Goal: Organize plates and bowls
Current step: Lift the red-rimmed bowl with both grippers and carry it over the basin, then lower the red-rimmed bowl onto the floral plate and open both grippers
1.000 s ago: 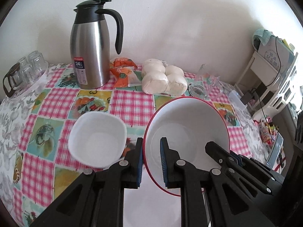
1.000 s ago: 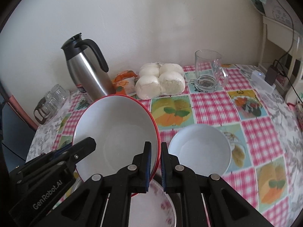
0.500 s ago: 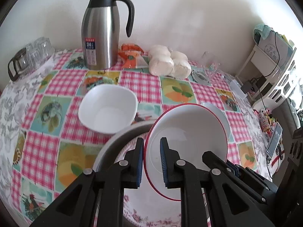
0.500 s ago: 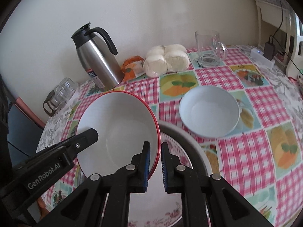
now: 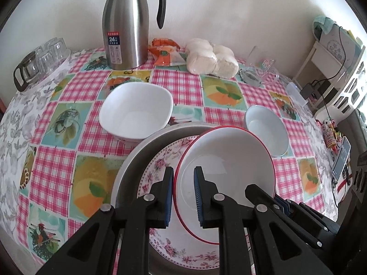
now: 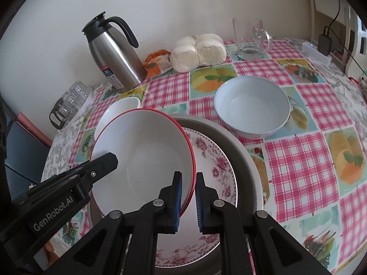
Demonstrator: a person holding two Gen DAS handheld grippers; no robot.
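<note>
Over floral plate [image 5: 160, 171]; red-rimmed bowl [image 5: 227, 160] tilted, both grippers clamping rim

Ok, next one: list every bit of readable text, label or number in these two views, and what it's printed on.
"GenRobot.AI": on the left gripper body, seen from the right wrist.
"24": on the label of the steel thermos jug; the smaller print there is unreadable.
Writing on the white box on the shelf: too blurred.
Snack packet: no legible text.
</note>
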